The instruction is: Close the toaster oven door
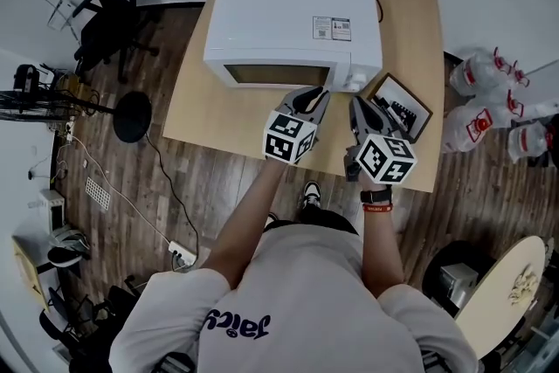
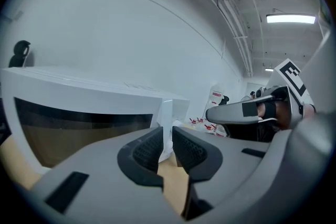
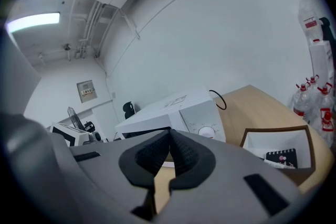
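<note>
A white toaster oven (image 1: 293,26) stands at the back of a light wooden table (image 1: 201,113). Its dark glass door (image 1: 275,74) looks upright against the front. My left gripper (image 1: 314,96) hovers just before the oven's right front corner, its jaws a narrow gap apart with nothing between them. In the left gripper view the oven (image 2: 79,107) fills the left, beyond the left gripper (image 2: 167,136). My right gripper (image 1: 358,107) is beside it to the right, pads touching, empty. In the right gripper view the right gripper (image 3: 169,136) faces the oven's knob panel (image 3: 207,131).
A dark-framed shallow box (image 1: 400,105) lies on the table right of the oven. A black cable (image 1: 377,9) loops behind the oven. Several water bottles (image 1: 489,113) stand on the floor at the right. An office chair (image 1: 105,13) and a round black stool (image 1: 131,116) are at the left.
</note>
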Available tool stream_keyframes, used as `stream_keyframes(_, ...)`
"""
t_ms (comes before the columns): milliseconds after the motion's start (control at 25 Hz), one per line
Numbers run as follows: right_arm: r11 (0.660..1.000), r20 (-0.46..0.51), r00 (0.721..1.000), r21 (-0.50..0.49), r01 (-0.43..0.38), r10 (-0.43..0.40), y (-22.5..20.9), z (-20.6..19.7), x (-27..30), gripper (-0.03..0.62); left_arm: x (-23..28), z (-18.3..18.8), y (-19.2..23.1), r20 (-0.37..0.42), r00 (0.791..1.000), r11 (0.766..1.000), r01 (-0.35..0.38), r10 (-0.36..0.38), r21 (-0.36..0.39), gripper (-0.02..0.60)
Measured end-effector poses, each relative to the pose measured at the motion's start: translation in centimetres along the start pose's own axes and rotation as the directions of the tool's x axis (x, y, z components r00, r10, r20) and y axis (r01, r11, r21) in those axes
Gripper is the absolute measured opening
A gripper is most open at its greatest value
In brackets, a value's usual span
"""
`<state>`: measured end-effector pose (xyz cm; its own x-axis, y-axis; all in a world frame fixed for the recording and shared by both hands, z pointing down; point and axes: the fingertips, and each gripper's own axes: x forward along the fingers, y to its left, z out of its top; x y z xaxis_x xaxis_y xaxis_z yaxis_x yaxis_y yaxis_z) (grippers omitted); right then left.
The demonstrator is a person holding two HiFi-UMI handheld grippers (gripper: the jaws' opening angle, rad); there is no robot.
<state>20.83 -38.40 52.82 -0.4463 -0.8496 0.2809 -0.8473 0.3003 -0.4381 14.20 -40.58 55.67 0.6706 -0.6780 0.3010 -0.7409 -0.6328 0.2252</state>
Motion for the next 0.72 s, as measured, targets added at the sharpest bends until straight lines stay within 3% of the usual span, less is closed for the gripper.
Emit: stream_keyframes(720, 0.992, 0.084, 0.996, -0.118, 0.033, -0.023, 13.3, -4.6, -10.2, 0.015, -22.2, -1.1, -1.3, 0.118, 0.986, 0.993, -0.121, 0.121, -0.01, 0.028)
